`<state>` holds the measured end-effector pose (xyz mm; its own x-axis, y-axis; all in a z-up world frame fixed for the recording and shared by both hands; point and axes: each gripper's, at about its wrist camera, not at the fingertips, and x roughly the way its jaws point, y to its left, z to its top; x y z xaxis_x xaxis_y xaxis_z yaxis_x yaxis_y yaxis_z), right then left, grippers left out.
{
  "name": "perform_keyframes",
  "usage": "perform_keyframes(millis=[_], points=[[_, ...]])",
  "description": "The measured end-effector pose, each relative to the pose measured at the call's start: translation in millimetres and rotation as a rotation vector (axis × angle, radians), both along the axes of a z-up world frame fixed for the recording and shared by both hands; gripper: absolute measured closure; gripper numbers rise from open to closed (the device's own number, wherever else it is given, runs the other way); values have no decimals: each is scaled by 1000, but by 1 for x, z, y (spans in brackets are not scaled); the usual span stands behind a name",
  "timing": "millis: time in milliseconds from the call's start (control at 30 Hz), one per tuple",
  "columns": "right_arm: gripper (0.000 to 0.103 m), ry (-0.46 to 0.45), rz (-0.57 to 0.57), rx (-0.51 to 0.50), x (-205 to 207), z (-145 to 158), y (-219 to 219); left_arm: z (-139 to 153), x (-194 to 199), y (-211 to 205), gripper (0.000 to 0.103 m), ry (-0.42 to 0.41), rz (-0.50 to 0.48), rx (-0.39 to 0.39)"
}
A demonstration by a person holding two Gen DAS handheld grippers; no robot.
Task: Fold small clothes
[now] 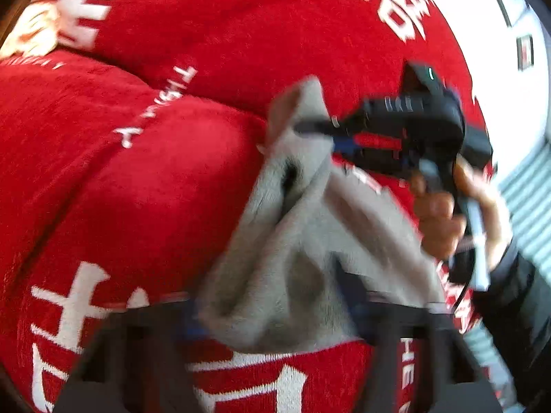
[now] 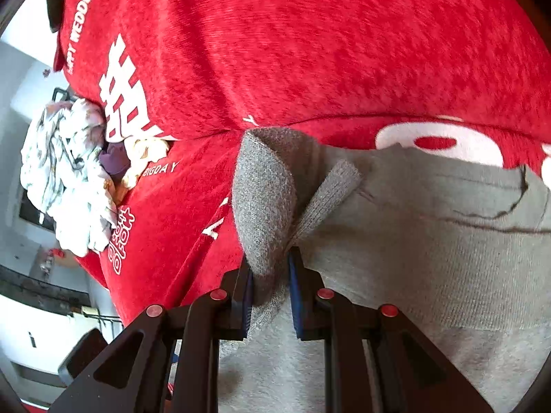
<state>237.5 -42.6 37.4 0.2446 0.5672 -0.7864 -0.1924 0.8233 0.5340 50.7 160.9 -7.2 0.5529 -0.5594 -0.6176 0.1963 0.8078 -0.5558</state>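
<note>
A small grey knit garment hangs bunched over a red blanket with white lettering. In the left wrist view, its lower part lies between the blurred black fingers of my left gripper; the blur hides whether the pads press on it. My right gripper, held by a person's hand, pinches the garment's upper corner. In the right wrist view, my right gripper is shut on a raised fold of the grey garment, whose remaining cloth spreads to the right over the red blanket.
A heap of white patterned clothes lies at the blanket's left edge, with a purple piece beside it. A dark sleeve covers the arm behind the right gripper. Past the blanket's edge are a white surface and the floor.
</note>
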Motion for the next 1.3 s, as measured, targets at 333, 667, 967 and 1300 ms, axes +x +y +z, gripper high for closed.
perform_keyframes(millis=[333,667,967,1300], points=[[84,-29,5,33,-5,8,-7,19,-18,-8,80,-48,84,52],[84,-73,11,45,-12,42,-33,74,-38,-54,83,-115,156,276],[84,-102,15,52,-13,73,-60,109,-41,-113,83,-165,99,419],[84,-132,1,40,-19,99,-101,130,-43,-174,83,-176,27,483]])
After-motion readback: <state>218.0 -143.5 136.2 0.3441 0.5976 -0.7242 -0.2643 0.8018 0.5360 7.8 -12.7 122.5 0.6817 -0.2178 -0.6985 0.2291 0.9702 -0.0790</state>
